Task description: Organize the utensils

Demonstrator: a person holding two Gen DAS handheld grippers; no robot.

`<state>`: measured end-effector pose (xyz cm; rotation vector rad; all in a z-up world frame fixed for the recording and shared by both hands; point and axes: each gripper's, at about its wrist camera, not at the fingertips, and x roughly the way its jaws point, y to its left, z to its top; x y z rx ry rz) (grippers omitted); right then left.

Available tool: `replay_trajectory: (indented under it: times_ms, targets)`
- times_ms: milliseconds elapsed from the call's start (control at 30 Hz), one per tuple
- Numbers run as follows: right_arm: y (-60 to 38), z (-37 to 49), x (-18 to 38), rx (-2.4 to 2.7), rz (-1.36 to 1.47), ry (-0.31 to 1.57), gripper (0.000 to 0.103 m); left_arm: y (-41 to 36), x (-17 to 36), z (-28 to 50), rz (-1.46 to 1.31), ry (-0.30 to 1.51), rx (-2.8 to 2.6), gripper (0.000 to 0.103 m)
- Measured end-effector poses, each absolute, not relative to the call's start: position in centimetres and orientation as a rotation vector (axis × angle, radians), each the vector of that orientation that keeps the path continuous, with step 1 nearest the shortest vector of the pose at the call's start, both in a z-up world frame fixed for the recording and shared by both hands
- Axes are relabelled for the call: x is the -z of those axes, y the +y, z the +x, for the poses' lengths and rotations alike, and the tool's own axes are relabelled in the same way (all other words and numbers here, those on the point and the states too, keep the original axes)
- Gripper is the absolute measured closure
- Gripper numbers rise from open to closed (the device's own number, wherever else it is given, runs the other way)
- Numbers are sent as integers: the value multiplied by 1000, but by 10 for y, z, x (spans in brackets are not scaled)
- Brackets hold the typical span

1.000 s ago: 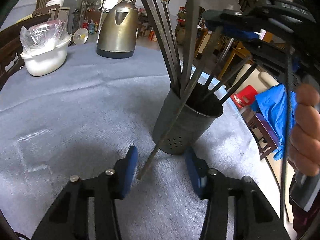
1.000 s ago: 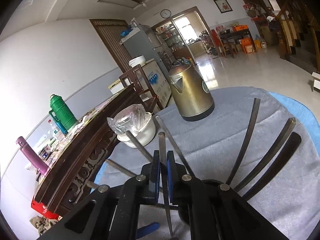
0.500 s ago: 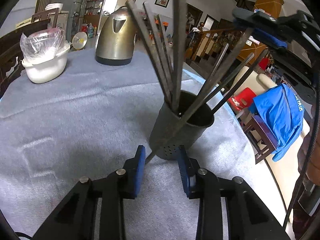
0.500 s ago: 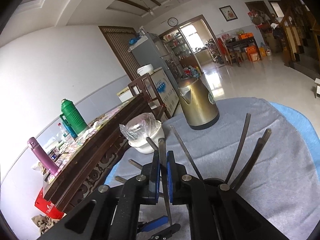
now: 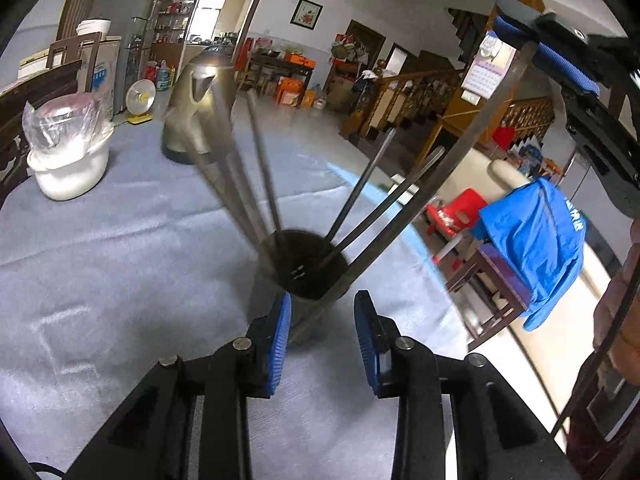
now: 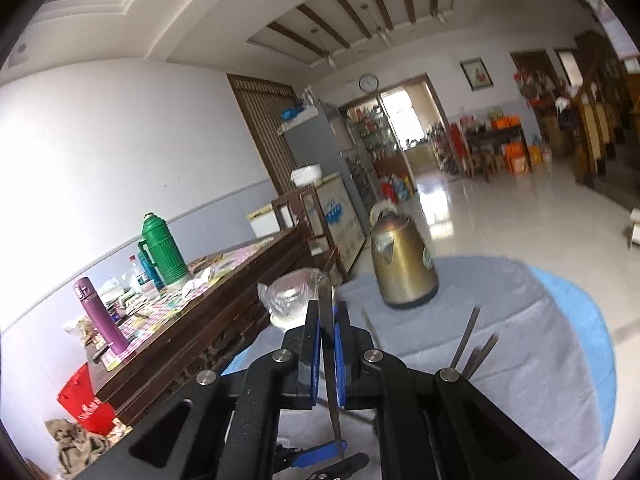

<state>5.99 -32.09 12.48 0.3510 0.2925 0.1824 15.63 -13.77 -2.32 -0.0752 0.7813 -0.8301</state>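
A dark metal holder (image 5: 276,292) with holes stands on the grey cloth, several thin metal utensils (image 5: 260,168) fanning out of it. My left gripper (image 5: 323,320) hovers just before and above the holder, its jaws partly apart and pressing on nothing. My right gripper (image 6: 329,312) is shut on a long flat metal utensil (image 6: 329,360). In the left wrist view that right gripper (image 5: 536,52) is high at the top right. The utensil (image 5: 440,184) slants down past the holder's front, and its lower end lies close to my left pad (image 5: 282,328).
A brass-coloured kettle (image 5: 200,112) and a white bowl under plastic (image 5: 68,160) stand at the far side of the table (image 5: 100,280). Right of the table's edge are a blue garment on a chair (image 5: 532,248) and a red stool (image 5: 456,208). A person's hand (image 5: 624,300) shows at the right edge.
Both grippers have risen. The right one has drawn the long utensil upward. The left jaws have narrowed, and I look more steeply down into the holder.
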Motion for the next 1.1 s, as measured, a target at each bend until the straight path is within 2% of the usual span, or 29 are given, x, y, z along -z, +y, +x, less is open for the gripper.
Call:
replay_trajectory:
  times_ms: [300,600,800,1100]
  targets:
    - [-335,58,-154,-71,283,197,97,-159,-5,160,-64,752,767,69]
    - [-349,73,-148,-13,317,213,98,-149,13,159,-6,797,683,69]
    - [-390,53,-99,-12,437,394,95,-126,36,143,96,824,659,69]
    - [-461,13,61,80,969,882,95,-121,82,136,224,921,633,68]
